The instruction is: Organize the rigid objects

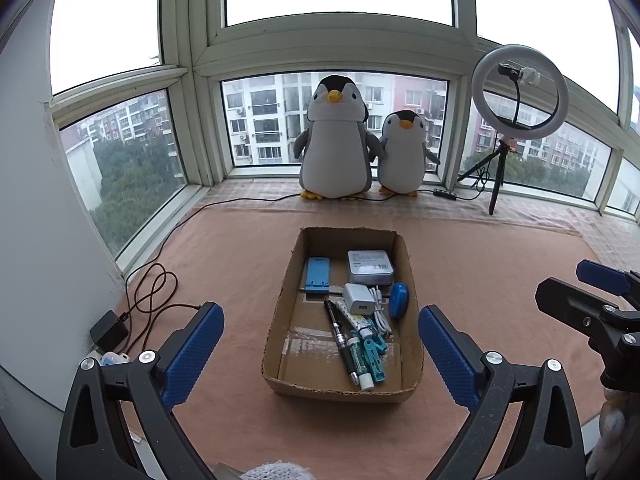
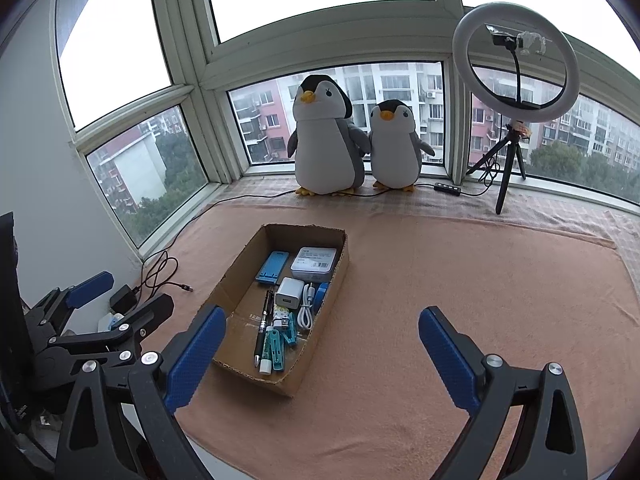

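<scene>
Right ahead of the left claw (image 1: 320, 340), between its wide-apart blue fingers, sits the open brown cardboard box (image 1: 412, 276). The small hard things lie packed together on its right side: a black pen (image 1: 340, 340), a white plug block (image 1: 357, 298) and a silver flat tin (image 1: 370, 267), which leaves room on the left. Both claws are empty. The right claw (image 2: 320, 340), also wide, hangs over the bare pink cloth (image 2: 460, 272), with the box to its left. Everything looks tidied away already, I think.
</scene>
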The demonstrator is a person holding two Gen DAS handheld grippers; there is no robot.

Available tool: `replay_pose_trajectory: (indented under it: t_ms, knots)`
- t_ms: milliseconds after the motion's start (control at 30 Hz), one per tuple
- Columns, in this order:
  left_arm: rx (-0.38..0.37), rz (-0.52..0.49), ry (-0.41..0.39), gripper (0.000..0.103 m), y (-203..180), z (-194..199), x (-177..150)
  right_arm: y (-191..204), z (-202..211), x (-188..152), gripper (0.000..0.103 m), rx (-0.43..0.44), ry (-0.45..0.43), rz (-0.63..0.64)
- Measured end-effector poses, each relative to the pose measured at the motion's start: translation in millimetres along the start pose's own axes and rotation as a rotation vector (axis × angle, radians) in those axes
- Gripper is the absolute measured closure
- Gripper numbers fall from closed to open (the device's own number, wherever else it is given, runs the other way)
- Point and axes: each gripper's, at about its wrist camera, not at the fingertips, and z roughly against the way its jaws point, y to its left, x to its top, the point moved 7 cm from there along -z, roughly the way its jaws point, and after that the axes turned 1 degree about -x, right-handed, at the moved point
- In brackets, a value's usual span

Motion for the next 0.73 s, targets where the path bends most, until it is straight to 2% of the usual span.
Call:
replay_pose_trajectory:
  t_ms: [733]
  knots:
    - [-0.013,0.007,0.030,0.003,-3.5,-6.7,-9.0,-1.5,-4.7,-7.1,0.007,-0.006,0.026,-0.011]
